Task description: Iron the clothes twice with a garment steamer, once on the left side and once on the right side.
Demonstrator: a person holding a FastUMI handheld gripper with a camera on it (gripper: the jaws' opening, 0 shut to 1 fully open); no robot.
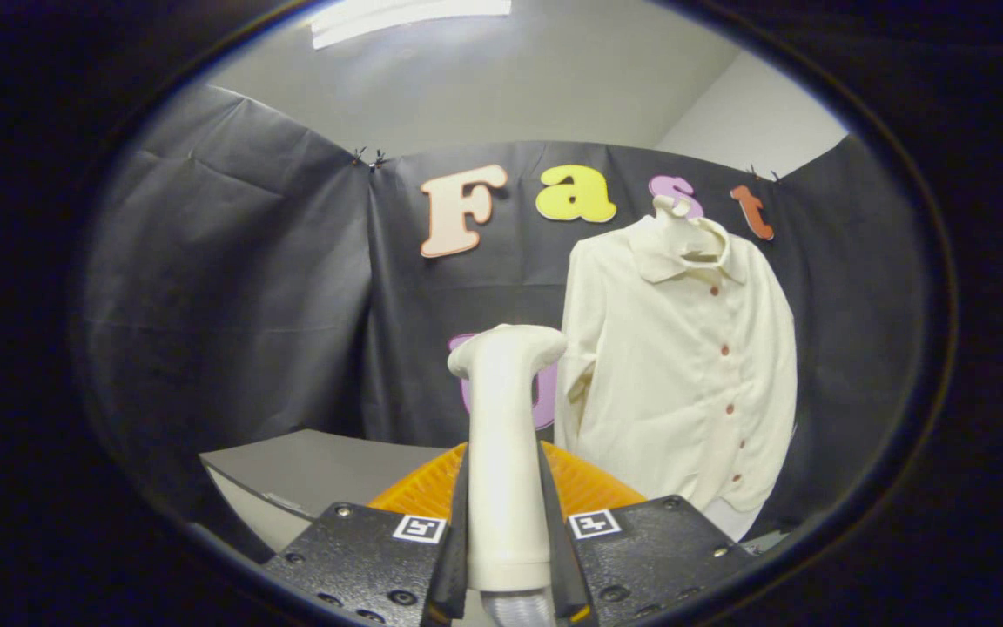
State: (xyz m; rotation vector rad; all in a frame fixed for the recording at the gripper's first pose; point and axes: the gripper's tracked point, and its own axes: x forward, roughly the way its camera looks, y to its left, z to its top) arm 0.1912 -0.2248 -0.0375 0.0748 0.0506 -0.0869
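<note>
The garment steamer [506,453] is held upright between the two fingers [458,531] of the gripper [506,557]. Both fingers are pressed against the sides of the steamer's white handle, so that the handle is clamped between them. The steamer's head [510,347] is seen at the top of the handle, above the fingers, and it is wider than the handle below it.

An orange ribbed object [589,488] is seen directly behind the fingers and the lower handle; what it is cannot be told. A grey counter [319,466] is located beyond the fingers, to the left of the steamer.

The cream shirt [684,374] is hung upright against the black cloth wall [232,287], beyond the steamer and to its right. The shirt is buttoned down the front with a row of reddish buttons [725,350], and its collar [684,252] is at the top. The steamer's head is near the shirt's sleeve as viewed, but whether the two are touching cannot be told.
</note>
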